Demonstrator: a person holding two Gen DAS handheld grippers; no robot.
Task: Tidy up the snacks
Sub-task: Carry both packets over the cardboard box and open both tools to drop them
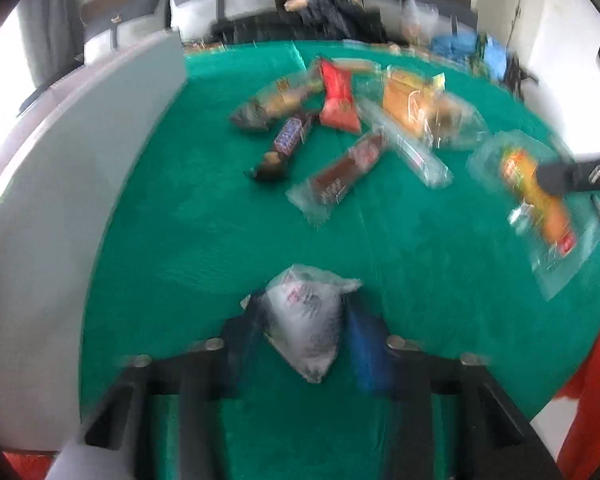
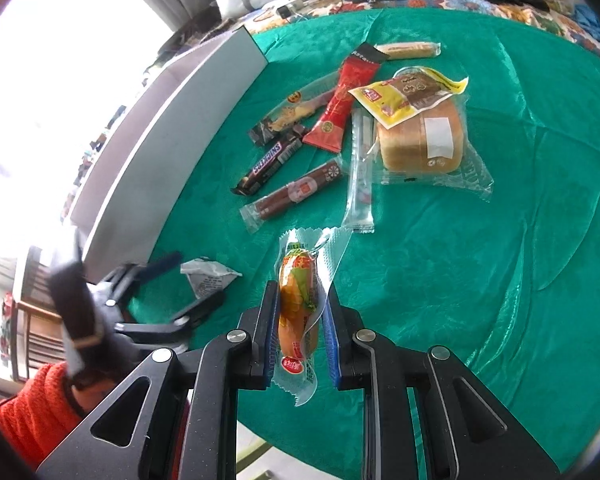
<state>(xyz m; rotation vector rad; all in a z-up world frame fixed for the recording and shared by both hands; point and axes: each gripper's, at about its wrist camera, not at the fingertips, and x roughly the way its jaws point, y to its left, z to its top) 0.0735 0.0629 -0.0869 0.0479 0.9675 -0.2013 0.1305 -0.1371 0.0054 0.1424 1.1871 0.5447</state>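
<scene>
My left gripper is shut on a small white packet above the green cloth; it also shows in the right wrist view, at the left. My right gripper is shut on an orange sausage in clear wrap, also seen at the right of the left wrist view. Further off lies a pile: a Snickers bar, a brown sausage, a red sachet, a bread loaf, a yellow-brown pack and a clear stick pack.
A grey box stands along the left of the green cloth; it also shows in the left wrist view. A beige stick snack lies at the far side. Cushions and dark clothing lie beyond the table.
</scene>
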